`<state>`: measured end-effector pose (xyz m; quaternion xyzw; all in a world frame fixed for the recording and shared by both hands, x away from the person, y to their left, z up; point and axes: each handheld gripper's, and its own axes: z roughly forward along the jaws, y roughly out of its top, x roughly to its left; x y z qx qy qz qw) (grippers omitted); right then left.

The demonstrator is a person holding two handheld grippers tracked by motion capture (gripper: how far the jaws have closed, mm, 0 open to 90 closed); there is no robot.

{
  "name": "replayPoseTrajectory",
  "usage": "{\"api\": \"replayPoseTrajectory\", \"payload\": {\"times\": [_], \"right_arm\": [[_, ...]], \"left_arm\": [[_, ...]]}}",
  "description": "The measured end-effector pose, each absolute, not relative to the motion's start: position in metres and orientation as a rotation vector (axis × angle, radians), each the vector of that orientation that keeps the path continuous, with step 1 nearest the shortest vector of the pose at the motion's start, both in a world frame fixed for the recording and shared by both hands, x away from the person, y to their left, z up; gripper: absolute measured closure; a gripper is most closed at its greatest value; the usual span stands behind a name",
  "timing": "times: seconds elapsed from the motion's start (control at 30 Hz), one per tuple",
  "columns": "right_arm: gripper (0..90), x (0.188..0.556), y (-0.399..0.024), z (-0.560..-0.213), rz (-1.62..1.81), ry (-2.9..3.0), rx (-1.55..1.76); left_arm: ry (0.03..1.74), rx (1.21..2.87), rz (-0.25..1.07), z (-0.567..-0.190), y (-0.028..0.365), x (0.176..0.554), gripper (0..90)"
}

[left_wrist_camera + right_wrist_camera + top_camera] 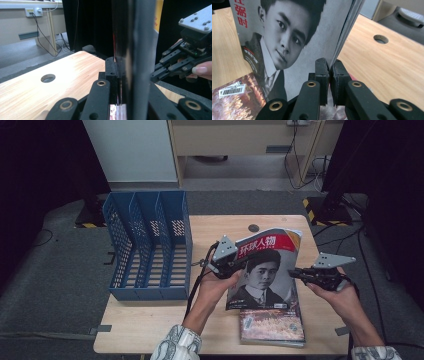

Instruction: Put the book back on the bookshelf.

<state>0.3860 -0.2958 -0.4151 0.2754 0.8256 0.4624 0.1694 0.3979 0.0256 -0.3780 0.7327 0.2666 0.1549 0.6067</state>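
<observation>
A magazine [267, 270] with a red title band and a black-and-white portrait cover stands raised above the wooden table [150, 320]. My left gripper [239, 265] is shut on its left edge. In the left gripper view the magazine [140, 50] runs edge-on between my closed jaws [118, 67], and the right gripper [156, 75] reaches in from the right. My right gripper [292, 271] is shut on the magazine's right edge. In the right gripper view the cover [312, 37] rises from between my closed jaws [329, 72].
A second magazine [272, 325] with a reddish cover [234, 100] lies flat on the table under the raised one. A blue three-slot file rack [147, 245] stands on the table's left part. A round cable hole [253, 228] sits near the far edge.
</observation>
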Motion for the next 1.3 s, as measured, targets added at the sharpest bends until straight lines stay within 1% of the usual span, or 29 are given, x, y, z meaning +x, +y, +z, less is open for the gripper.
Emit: {"api": "replayPoseTrajectory", "payload": {"times": [0.23, 0.6, 0.87, 1.3], "right_arm": [[86.7, 0.386, -0.298, -0.404, 1.349, 2.290, 0.776], [86.8, 0.383, -0.300, -0.401, 1.347, 2.277, 0.769], [87.0, 0.382, -0.301, -0.398, 1.368, 2.213, 0.778], [86.8, 0.375, -0.308, -0.402, 1.381, 2.245, 0.778]], "left_arm": [[0.608, 1.675, 0.370, -0.370, 0.028, 0.397, 84.9], [0.590, 1.670, 0.379, -0.370, 0.026, 0.394, 85.0], [0.569, 1.659, 0.398, -0.367, 0.024, 0.399, 85.6], [0.568, 1.611, 0.341, -0.370, 0.021, 0.393, 81.2]]}}
